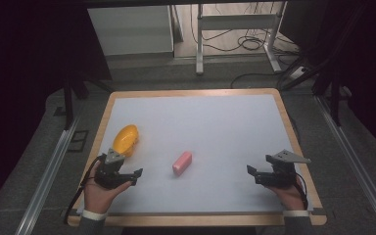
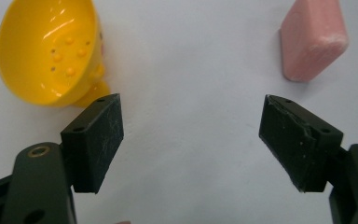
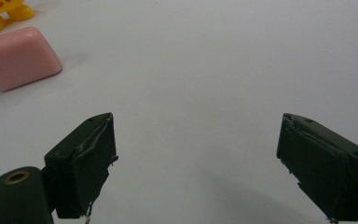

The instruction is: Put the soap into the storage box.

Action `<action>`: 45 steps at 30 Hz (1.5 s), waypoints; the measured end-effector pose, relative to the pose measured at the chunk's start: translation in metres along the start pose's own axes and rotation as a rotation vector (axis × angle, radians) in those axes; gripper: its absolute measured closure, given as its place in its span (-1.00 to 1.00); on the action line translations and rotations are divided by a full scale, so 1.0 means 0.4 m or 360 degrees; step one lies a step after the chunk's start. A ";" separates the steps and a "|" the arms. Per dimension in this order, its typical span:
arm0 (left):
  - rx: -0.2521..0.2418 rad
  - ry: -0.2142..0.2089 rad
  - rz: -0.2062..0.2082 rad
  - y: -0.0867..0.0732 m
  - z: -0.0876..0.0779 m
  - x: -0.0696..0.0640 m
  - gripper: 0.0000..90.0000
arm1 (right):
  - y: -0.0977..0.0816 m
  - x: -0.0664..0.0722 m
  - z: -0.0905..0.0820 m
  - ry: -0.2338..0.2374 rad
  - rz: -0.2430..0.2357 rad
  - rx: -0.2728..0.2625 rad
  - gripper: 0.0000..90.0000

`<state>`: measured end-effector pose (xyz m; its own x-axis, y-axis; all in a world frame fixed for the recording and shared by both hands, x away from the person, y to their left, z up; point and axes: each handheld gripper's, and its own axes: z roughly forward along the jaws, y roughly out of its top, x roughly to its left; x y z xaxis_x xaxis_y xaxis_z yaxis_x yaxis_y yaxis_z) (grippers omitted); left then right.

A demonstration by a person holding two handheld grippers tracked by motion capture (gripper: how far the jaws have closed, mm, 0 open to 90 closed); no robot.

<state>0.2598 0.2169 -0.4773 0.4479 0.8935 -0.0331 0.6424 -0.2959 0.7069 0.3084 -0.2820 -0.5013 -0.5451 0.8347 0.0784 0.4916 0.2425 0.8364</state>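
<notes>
Now both tongs, left tongs (image 1: 131, 177) and right tongs (image 1: 253, 175), rest low near the surface (image 1: 225, 127) with jaws apart, gripping nothing. Between them lies a pink soap bar (image 1: 182, 162); a yellow bowl (image 1: 126, 139) sits just beyond the left tongs.

No text, label, brand, number or sign can be read anywhere in these views. The yellow bowl (image 2: 51, 51) shows raised dots and small printed face marks, but no lettering. The pink bar (image 2: 313, 39), at three o'clock from the bowl, has a plain surface with nothing written on it.
</notes>
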 end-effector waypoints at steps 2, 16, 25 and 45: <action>-0.0013 0.0000 0.0029 0.008 0.001 -0.003 -0.50 | -0.003 0.007 -0.003 -0.0004 -0.0008 0.0003 -0.75; -0.0015 -0.0079 0.0090 0.073 0.019 -0.012 -0.53 | 0.007 0.029 -0.005 -0.0051 -0.0053 0.0008 -0.75; -0.0005 -0.0123 0.0181 0.124 0.028 -0.045 -0.50 | 0.007 0.023 -0.007 -0.0052 -0.0054 -0.0001 -0.74; 0.0169 -0.0222 0.0244 0.217 0.110 -0.115 -0.44 | 0.004 0.014 -0.008 -0.0092 -0.0032 0.0000 -0.75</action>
<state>0.3225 0.1352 -0.4456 0.6222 0.7821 -0.0339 0.6189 -0.4650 0.6330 0.3040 -0.2786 -0.4978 -0.5147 0.8568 0.0298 0.4806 0.2596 0.8376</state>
